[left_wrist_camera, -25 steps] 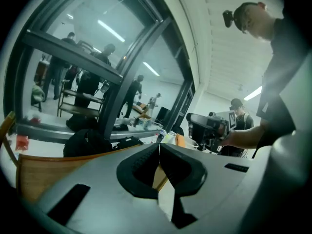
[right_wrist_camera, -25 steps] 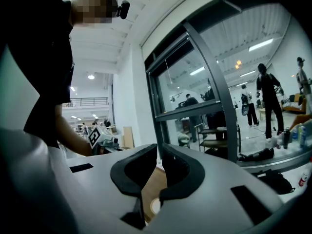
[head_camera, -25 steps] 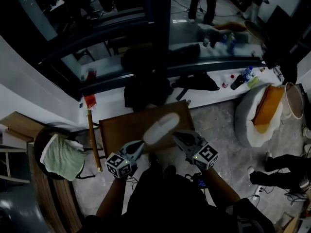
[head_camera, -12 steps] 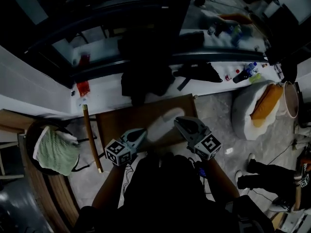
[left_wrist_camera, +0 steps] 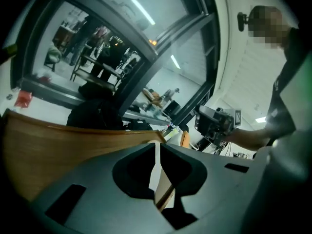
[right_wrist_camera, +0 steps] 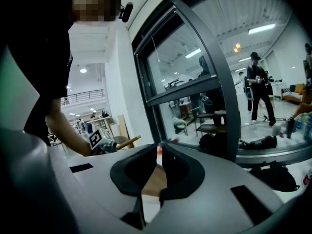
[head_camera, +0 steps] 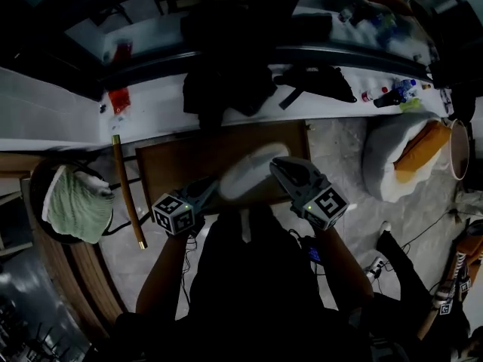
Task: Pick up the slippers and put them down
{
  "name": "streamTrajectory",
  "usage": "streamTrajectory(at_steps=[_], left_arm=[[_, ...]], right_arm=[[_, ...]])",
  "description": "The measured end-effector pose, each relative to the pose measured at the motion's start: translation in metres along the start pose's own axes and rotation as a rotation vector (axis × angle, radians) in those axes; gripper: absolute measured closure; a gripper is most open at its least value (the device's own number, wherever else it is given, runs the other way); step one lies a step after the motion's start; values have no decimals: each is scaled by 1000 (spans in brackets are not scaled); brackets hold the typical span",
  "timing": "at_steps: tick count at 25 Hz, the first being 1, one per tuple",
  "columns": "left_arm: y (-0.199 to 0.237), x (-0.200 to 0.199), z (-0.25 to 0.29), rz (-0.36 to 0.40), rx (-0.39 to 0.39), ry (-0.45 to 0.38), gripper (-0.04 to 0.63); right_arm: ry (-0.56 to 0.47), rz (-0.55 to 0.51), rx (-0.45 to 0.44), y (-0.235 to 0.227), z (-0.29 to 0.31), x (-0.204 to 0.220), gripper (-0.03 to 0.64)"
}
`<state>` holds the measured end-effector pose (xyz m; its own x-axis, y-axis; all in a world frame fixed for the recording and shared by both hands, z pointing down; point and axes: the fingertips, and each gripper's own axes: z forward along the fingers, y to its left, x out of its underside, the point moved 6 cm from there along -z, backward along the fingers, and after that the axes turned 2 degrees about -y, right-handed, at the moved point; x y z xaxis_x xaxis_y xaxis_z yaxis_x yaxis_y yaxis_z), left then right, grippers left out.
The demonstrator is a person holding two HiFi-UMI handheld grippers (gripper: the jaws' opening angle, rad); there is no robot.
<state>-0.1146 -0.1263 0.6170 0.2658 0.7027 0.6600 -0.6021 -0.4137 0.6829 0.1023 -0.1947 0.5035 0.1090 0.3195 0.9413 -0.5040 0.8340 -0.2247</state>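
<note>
Between the left hand-held gripper (head_camera: 213,190) and right hand-held gripper (head_camera: 278,165), both clenched, lies the slipper (head_camera: 253,170).

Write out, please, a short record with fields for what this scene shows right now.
surface: wooden table
slipper: one white slipper on the table, between the two grippers
left gripper: jaws together at the slipper's near end; a pale strip shows in the slit, grip unclear
right gripper: jaws together, beside the slipper's right edge
left of table: green cloth and a wooden pole
</note>
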Motion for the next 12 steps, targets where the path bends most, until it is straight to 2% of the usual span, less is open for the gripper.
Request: streamTrajectory(at_steps=[2, 6, 12], left_arm=[[9, 10, 5, -52, -21, 14, 577], [29, 30, 13, -86, -71, 69, 495], [44, 62, 19, -199, -112, 159, 411]], right_arm=[[17, 31, -8, -7, 2, 8, 574], [39, 48, -24, -21, 8, 28, 574], [73, 49, -51, -27, 16, 52, 574]])
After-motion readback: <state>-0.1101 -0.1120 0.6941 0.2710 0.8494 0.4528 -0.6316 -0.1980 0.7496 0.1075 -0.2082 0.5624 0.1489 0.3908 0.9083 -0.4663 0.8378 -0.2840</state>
